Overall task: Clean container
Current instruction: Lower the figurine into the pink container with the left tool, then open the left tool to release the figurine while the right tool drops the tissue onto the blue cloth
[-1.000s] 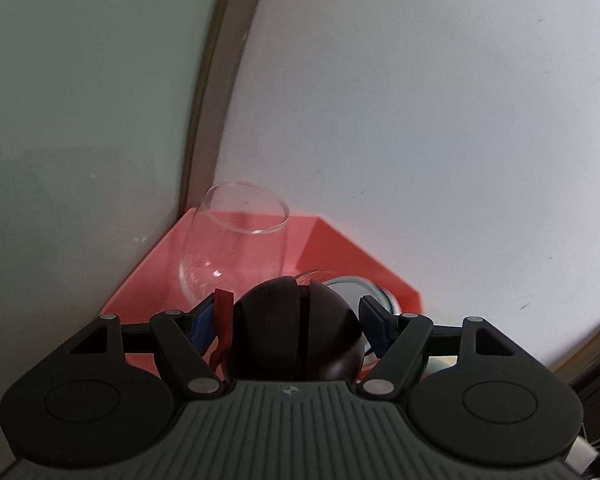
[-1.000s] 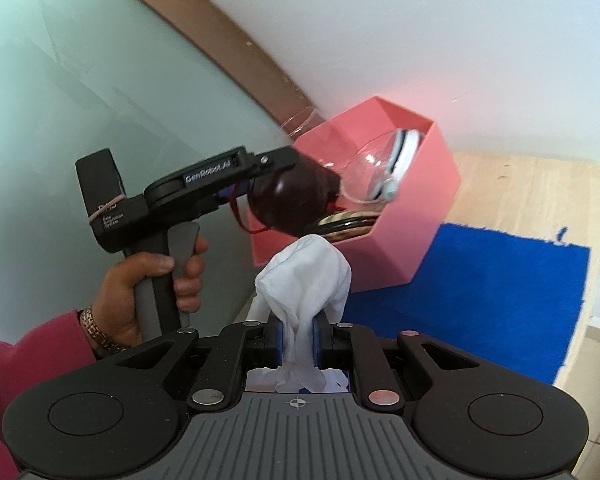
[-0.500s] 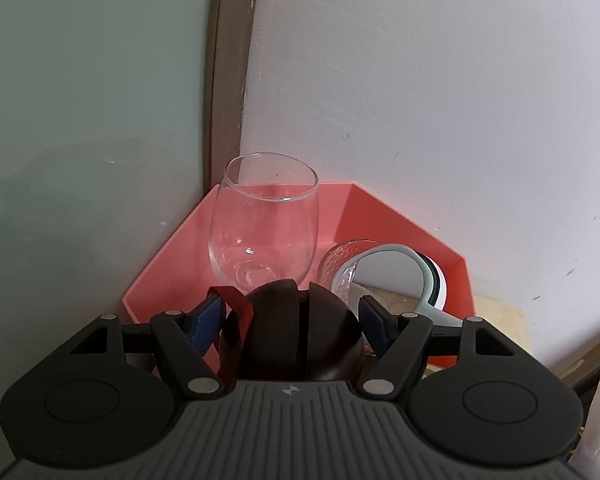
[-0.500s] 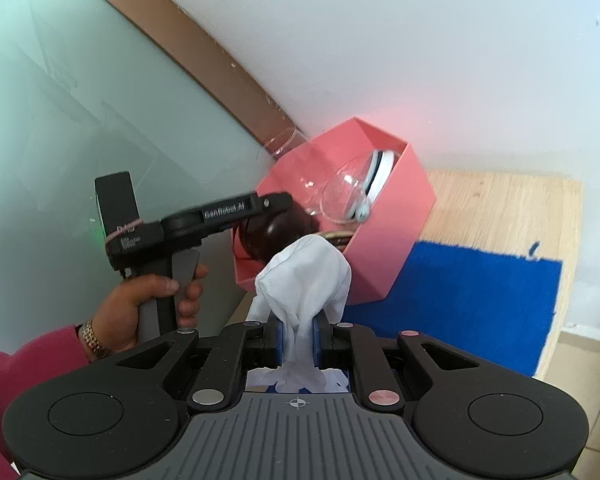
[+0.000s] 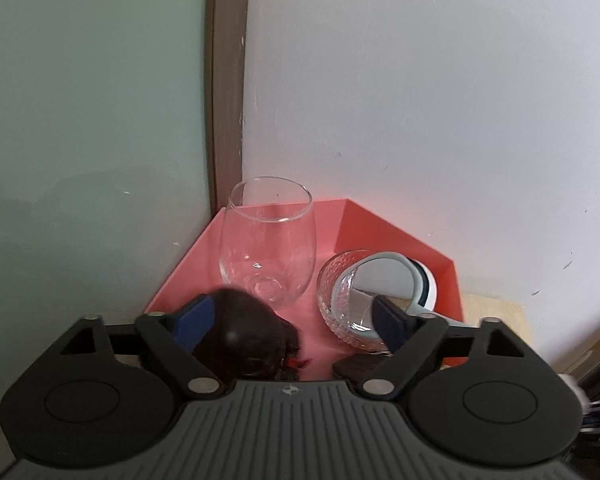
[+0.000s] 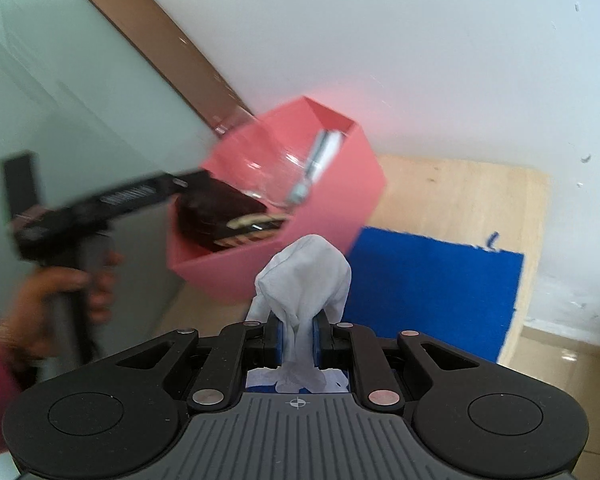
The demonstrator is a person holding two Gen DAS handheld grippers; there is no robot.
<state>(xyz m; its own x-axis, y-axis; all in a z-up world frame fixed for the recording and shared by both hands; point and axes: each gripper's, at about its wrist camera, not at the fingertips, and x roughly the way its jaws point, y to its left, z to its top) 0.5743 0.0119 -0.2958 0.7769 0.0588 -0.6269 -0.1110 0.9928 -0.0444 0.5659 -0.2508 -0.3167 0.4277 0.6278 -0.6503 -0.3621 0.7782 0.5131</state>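
Observation:
A pink hexagonal bin (image 5: 396, 236) (image 6: 340, 196) stands in the corner on a wooden table. My left gripper (image 5: 292, 316) is open just above it. A dark brown round container (image 5: 244, 336) (image 6: 216, 212) lies in the bin by the left finger, free of the jaws. My right gripper (image 6: 296, 340) is shut on a white cloth (image 6: 306, 280) and hovers in front of the bin.
In the bin stand a clear stemless glass (image 5: 266, 240), a cut-glass bowl (image 5: 340, 300) and a white-rimmed round mirror (image 5: 384, 280). A blue mat (image 6: 432, 284) lies on the wooden table (image 6: 460, 196). A glass panel and a white wall close the corner.
My left gripper has opened and let go of the dark container, which now lies in the bin. My right gripper with the cloth has pulled back a little.

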